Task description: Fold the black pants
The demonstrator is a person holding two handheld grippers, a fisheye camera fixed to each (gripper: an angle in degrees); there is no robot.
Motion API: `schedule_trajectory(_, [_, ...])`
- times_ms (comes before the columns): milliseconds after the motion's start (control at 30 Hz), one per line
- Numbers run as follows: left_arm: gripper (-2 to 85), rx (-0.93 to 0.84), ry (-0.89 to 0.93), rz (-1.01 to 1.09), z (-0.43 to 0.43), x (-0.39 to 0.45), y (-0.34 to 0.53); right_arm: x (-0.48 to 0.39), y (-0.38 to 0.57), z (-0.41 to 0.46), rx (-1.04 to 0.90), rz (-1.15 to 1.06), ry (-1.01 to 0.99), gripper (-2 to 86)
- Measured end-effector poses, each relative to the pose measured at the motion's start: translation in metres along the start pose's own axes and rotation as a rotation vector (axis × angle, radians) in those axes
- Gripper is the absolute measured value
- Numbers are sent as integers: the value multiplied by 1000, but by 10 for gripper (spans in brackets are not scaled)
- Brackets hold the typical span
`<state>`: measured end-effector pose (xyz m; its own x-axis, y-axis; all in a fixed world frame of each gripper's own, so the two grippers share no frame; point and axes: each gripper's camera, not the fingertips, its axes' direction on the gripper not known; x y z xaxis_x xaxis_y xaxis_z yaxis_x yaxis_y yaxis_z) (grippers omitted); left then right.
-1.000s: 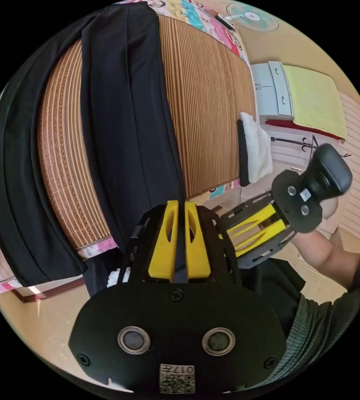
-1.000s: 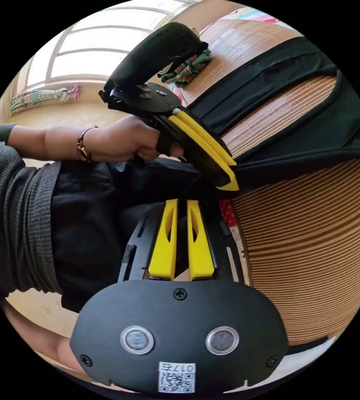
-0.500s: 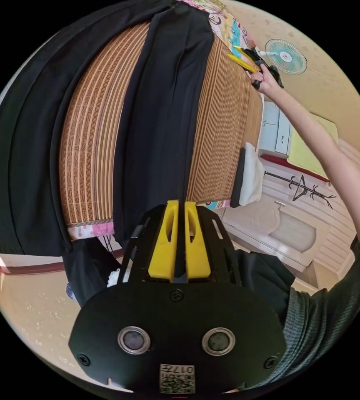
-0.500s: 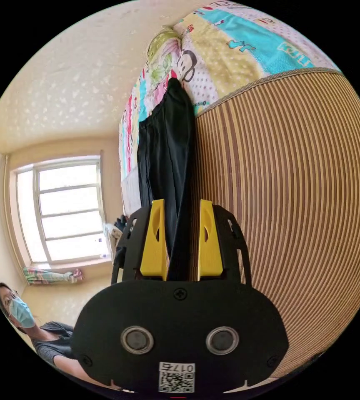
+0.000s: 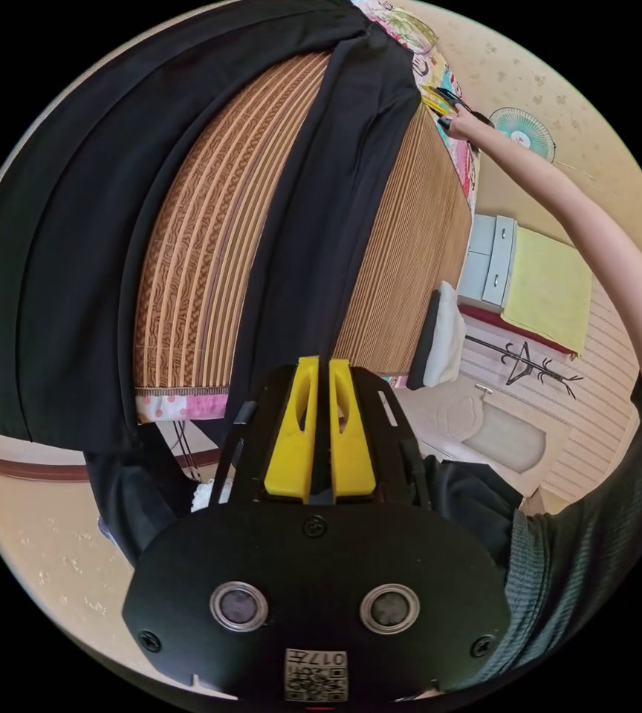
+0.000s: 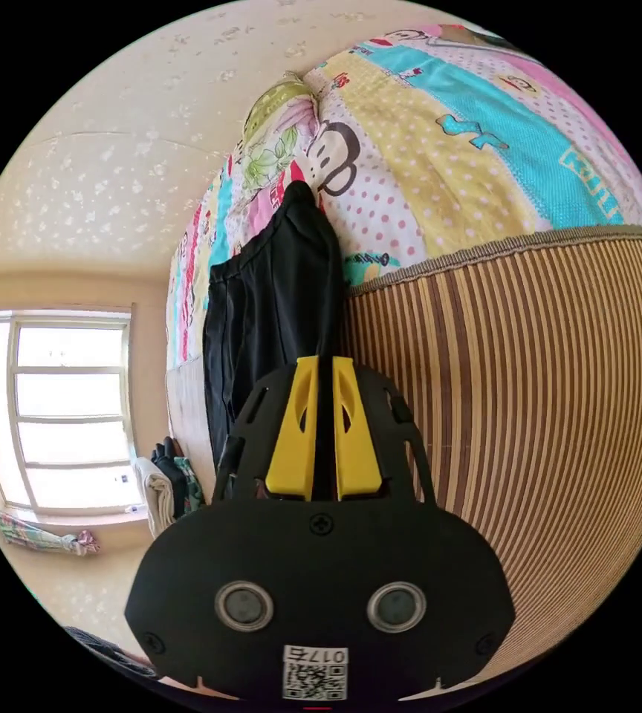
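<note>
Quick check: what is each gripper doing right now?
Left gripper: closed on the black pants.
Right gripper: closed on the black pants, at their far end.

bed (image 6: 484,171) carries striped mat (image 5: 202,245); black pants (image 5: 313,223) lie on it.

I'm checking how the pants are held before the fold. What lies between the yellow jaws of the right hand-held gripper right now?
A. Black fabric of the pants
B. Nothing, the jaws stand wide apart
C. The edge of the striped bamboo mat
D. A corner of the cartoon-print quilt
A: in the right gripper view, the right hand-held gripper has its jaws closed on a strip of the black pants, which lie over the striped mat.
</note>
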<state>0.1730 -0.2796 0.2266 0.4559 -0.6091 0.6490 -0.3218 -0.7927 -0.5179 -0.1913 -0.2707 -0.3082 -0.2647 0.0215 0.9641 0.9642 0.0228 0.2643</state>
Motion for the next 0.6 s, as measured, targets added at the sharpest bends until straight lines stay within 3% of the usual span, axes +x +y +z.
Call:
schedule_trajectory(133, [5, 74, 62, -16, -20, -8, 25, -114, 5, 16, 8, -329, 285, 16])
schedule_trajectory(267, [4, 177, 91, -62, -55, -25, 60, -220, 24, 56, 1, -603, 404, 12])
schedule_trajectory(433, [5, 284, -6, -121, -113, -66, 85, -304, 25, 147, -73, -611, 325, 15])
schedule_trajectory(600, [7, 408, -73, -228, -158, -121, 96, -277, 31, 192, -112, -487, 50, 21])
